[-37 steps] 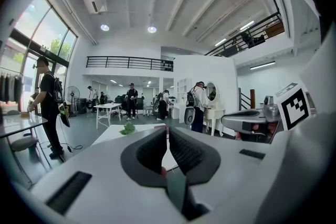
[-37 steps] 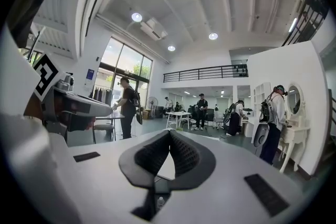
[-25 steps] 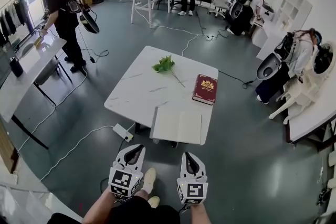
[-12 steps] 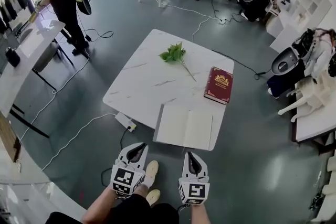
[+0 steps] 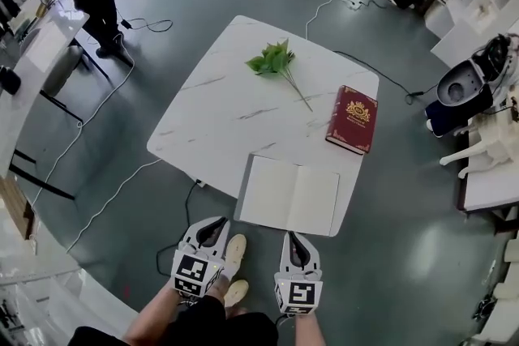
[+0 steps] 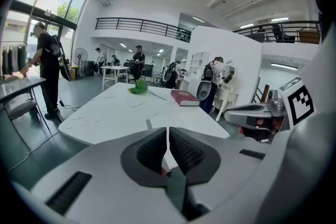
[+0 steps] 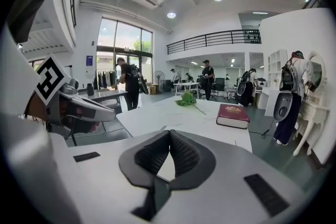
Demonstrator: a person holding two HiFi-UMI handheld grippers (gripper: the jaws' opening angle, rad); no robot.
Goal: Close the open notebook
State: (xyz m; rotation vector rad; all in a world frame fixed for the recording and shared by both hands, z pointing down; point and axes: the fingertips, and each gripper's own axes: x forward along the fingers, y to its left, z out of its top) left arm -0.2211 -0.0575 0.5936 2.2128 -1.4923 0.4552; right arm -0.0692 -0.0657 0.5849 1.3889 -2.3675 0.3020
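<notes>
An open notebook (image 5: 290, 195) with blank cream pages lies flat at the near edge of the white marble table (image 5: 219, 113). My left gripper (image 5: 212, 231) hovers just short of the table edge, below the notebook's left page, jaws shut and empty. My right gripper (image 5: 293, 245) hangs below the notebook's right page, also shut with nothing in it. In the left gripper view the tips (image 6: 168, 132) meet in front of the table (image 6: 105, 113). The right gripper view shows the tips (image 7: 169, 134) closed before the table (image 7: 173, 115).
A red hardback book (image 5: 353, 119) lies on the table's right side, a green leafy sprig (image 5: 274, 61) at its far side. Cables and a power strip run over the floor to the left. A person stands at a side table far left; chairs and equipment stand right.
Both grippers have come closer to the table's near edge; the notebook and table now sit larger and nearer in the head view. Jaws stay shut.
</notes>
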